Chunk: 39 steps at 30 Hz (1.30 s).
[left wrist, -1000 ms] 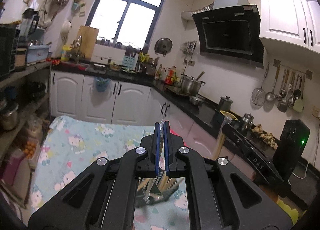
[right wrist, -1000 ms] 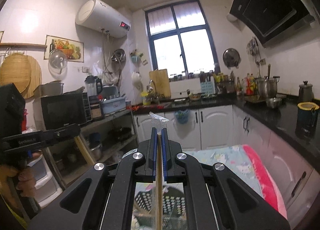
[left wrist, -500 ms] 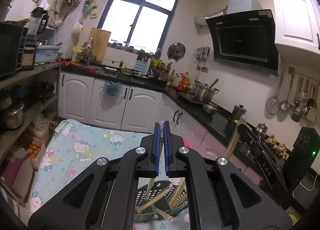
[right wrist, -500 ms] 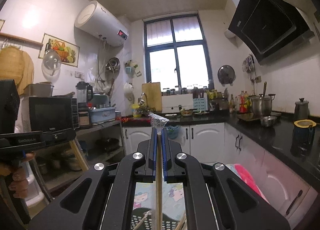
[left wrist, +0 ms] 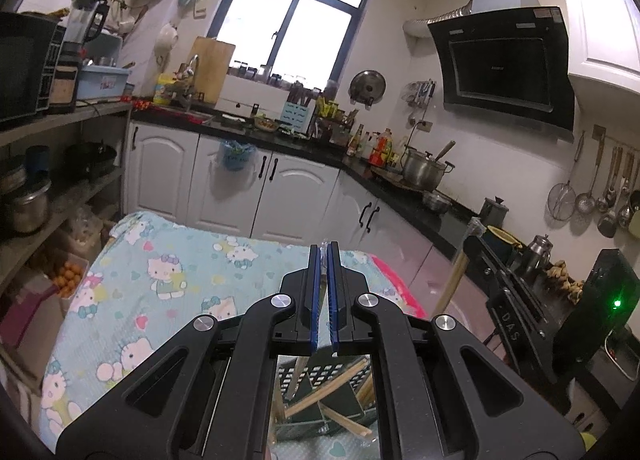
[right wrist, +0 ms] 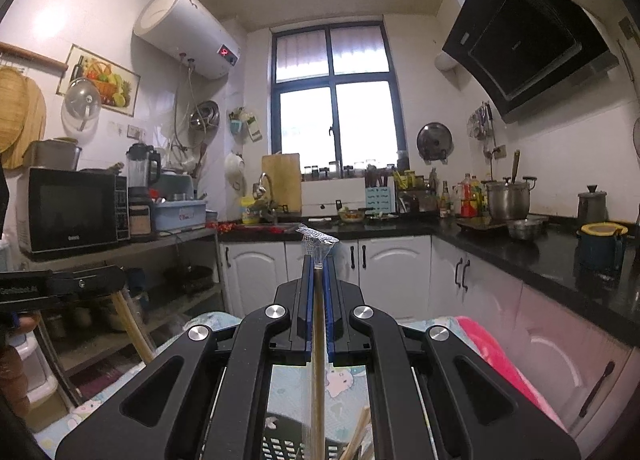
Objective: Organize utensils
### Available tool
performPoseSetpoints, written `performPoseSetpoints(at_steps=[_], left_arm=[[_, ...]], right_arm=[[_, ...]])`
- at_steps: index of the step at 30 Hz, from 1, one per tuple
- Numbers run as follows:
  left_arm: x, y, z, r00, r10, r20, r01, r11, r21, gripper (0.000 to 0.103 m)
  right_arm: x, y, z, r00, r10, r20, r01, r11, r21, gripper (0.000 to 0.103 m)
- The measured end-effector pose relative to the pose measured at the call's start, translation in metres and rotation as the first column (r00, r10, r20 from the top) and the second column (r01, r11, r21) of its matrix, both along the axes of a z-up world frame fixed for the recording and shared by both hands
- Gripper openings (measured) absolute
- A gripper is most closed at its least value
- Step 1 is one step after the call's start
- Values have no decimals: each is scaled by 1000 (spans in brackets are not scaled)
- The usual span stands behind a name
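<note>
- Wooden chopstick (right wrist: 318, 360) in clear wrap, pinched by the right gripper (right wrist: 318, 260).
- Left gripper (left wrist: 324, 250) pressed together on a thin wrapped stick.
- Black perforated basket (left wrist: 320, 388) below holds more chopsticks.

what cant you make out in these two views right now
- Basket, left wrist view: mostly hidden behind the left gripper; its full shape and chopstick count are unclear.
- Wrapped chopstick, right wrist view: the lower end is cut off by the bottom edge; only the crumpled wrapper tip shows past the right gripper.
- Left gripper's catch: too thin between the pads to identify.
</note>
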<state>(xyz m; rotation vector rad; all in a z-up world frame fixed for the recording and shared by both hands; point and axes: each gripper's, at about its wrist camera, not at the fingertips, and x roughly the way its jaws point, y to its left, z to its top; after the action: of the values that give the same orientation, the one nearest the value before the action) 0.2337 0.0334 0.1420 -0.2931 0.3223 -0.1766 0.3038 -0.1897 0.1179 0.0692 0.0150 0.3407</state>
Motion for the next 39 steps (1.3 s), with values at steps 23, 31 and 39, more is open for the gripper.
performPoseSetpoints(at_steps=[23, 31, 39], left_arm=[[1, 0, -41, 992, -26, -123, 25, 1000, -5, 29], [-22, 2, -29, 994, -7, -107, 7, 1000, 0, 70], [-50, 1, -23, 994, 34, -100, -31, 999, 31, 92]], right_arm=[[2, -4, -51, 988, 32, -150, -24, 998, 54, 28], [-27, -19, -45, 979, 85, -184, -73, 995, 69, 49], [-65, -27, -35, 972, 137, -189, -130, 990, 51, 67]])
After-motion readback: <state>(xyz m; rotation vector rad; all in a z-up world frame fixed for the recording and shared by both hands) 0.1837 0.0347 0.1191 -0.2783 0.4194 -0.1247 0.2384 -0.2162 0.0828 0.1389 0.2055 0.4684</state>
